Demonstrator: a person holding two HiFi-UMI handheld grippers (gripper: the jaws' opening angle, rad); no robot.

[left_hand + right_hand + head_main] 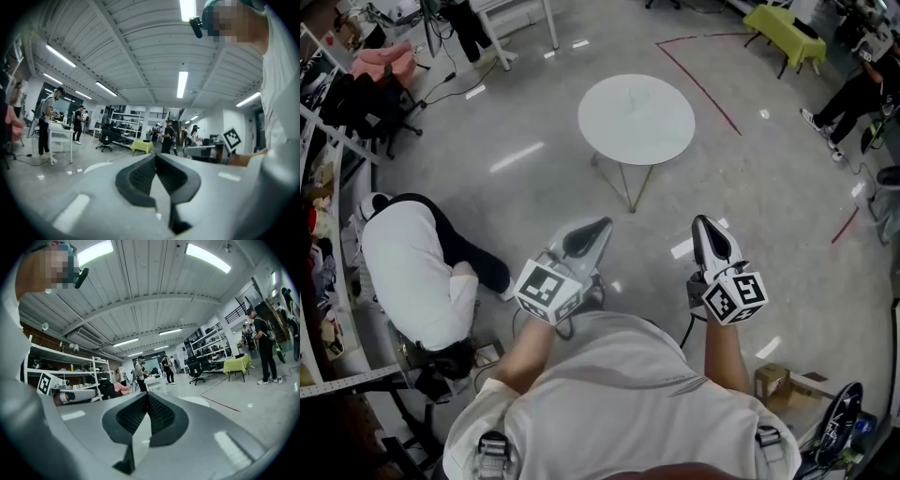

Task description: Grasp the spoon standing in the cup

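Left gripper and right gripper, jaws fully together, both empty.

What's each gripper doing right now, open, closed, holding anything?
Left gripper: closed, jaws together, holding nothing.
Right gripper: closed, jaws together, holding nothing.
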